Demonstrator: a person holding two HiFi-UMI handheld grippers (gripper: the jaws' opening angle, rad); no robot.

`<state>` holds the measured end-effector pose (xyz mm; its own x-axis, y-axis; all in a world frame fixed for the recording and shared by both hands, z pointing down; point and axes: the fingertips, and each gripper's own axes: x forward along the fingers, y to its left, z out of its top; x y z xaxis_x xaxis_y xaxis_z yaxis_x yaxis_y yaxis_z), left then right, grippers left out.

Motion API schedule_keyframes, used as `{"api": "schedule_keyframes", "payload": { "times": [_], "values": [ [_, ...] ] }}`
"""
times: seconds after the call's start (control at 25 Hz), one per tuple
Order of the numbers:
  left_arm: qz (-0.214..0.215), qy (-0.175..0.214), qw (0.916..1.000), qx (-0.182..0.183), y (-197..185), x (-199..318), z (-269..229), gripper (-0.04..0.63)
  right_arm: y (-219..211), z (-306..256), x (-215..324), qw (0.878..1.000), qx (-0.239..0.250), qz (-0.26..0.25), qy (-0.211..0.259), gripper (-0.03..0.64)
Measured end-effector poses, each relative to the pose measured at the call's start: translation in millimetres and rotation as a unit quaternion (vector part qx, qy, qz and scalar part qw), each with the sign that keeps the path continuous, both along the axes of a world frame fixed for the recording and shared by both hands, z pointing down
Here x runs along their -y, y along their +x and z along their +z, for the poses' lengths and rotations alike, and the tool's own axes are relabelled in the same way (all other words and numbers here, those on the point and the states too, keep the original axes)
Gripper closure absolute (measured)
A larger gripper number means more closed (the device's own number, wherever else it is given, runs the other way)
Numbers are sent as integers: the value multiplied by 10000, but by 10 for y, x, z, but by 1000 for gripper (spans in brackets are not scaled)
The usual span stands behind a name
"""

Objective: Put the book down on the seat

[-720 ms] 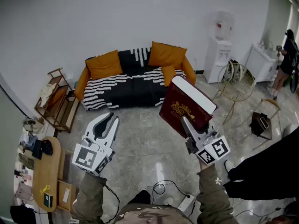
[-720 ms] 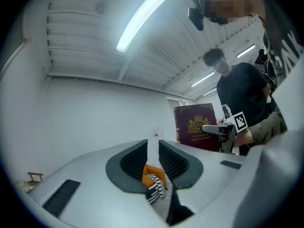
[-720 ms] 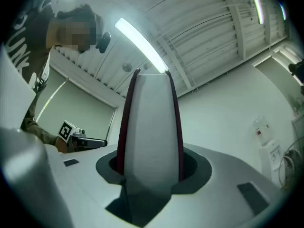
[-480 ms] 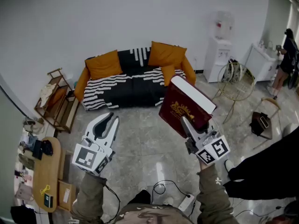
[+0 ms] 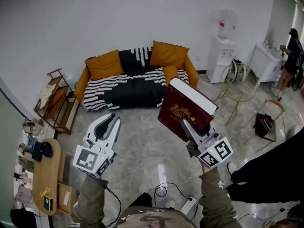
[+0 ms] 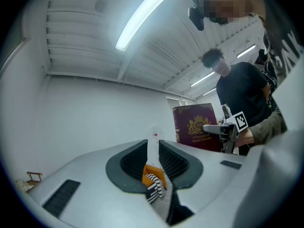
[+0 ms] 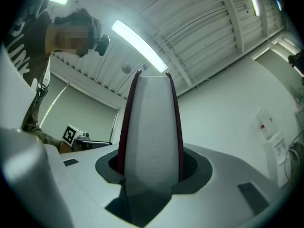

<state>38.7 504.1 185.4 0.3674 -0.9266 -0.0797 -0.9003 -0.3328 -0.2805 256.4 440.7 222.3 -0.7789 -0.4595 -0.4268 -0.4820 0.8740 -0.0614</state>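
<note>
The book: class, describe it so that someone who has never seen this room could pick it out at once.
Find the striped sofa with orange cushions against the white wall. In front of it, above the grey floor, the right gripper clamps a thick book. Its dark red cover with a gold crest sets it apart; the left gripper beside it holds nothing.

Left gripper [image 5: 110, 118] and right gripper [image 5: 184, 123] are both showing white-grey moulded shells, with broad flat jaws, dark ribbed pads [image 6: 173, 159] lining the inner faces and small dark rectangular insets on the upper surfaces. Each is carrying a white marker cube [image 5: 90, 159] at the rear, printed with black square patterns. The person is wearing olive-green long sleeves [image 5: 90, 201], the right cuff showing a small pale mark.
</note>
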Motion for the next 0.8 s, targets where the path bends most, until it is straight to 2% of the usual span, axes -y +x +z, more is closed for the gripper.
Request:
{"api": "schedule_keyframes", "payload": {
  "times": [0.44,0.8],
  "values": [
    [-183,-39,9998,110,122,7,88,532,234,72,140,9999,130,-82,-35,397],
    [-250,-104,9996,24,-201,553,265,532,-39,241,714,9999,-56,-111,-120,397]
  ]
}}
